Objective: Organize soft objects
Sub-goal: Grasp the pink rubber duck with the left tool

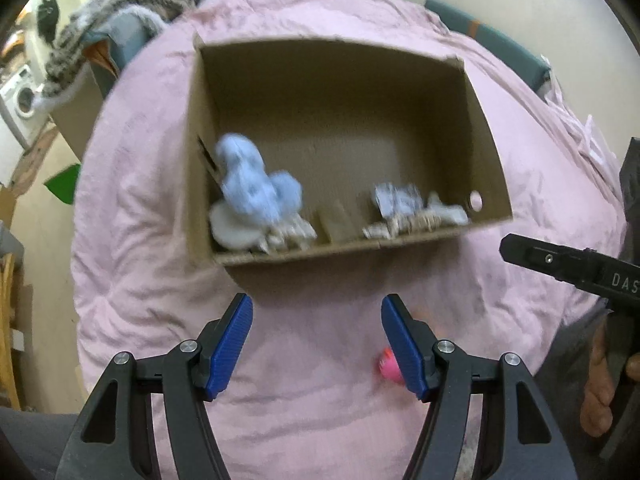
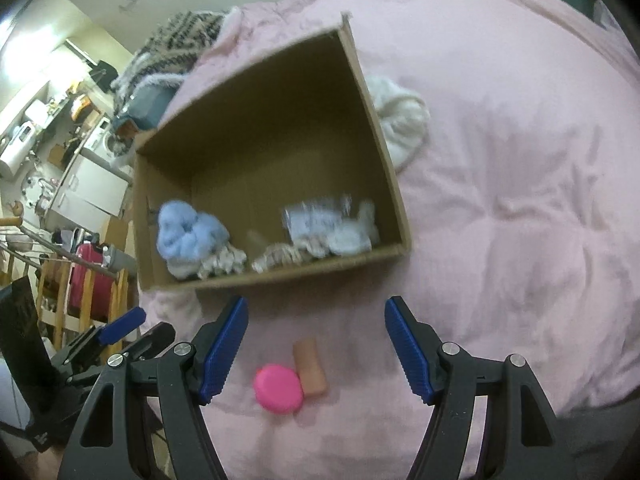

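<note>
An open cardboard box (image 1: 200,160) (image 2: 384,152) stands on a pink quilt. Inside lie a light blue fluffy item (image 1: 256,188) (image 2: 188,236), pale blue-white cloths (image 1: 404,200) (image 2: 320,224) and beige knitted pieces (image 1: 288,236) (image 2: 280,258). My left gripper (image 1: 316,340) is open and empty, just in front of the box. My right gripper (image 2: 316,344) is open and empty, above a pink round item (image 2: 277,394) (image 1: 387,365) and a peach oblong item (image 2: 310,368) on the quilt. A white fluffy item (image 2: 400,116) lies behind the box's right wall.
The pink quilt (image 1: 140,160) (image 2: 520,200) covers the bed. A striped knitted blanket (image 1: 120,4) (image 2: 180,44) lies at the far left corner. The right gripper's body (image 1: 580,272) shows at the left view's right edge. Furniture and a pink suitcase (image 2: 86,280) stand left of the bed.
</note>
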A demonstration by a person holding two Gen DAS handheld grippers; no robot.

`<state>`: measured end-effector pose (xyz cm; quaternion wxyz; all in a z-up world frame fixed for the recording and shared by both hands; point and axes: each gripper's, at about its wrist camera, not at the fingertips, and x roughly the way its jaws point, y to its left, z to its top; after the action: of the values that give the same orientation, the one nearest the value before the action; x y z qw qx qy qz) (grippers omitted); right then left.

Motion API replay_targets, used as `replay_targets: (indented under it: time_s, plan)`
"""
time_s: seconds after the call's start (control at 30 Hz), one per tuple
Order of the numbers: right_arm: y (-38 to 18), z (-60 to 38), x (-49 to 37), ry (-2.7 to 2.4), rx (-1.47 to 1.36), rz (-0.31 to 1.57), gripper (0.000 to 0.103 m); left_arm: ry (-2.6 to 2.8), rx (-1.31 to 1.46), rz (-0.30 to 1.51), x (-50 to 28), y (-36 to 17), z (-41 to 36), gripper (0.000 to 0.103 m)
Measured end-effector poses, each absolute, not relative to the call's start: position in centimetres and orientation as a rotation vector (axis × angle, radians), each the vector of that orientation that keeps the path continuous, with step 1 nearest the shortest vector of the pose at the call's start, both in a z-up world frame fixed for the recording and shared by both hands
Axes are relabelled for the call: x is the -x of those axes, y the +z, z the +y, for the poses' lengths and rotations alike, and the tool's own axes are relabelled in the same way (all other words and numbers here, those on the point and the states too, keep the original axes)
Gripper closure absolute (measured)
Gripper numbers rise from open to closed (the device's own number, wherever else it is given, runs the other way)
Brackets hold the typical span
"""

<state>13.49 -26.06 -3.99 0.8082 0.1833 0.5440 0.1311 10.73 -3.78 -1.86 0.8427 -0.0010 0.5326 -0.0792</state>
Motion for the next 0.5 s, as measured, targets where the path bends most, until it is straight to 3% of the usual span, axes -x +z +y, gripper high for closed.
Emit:
replay_targets:
  time_s: [0.5]
  plan:
    - [-9.8, -26.1, -11.9, 0.268, -0.555, 1.432, 0.028, -0.359, -0.122, 1.305, -9.1, -6.5, -8.6, 0.039]
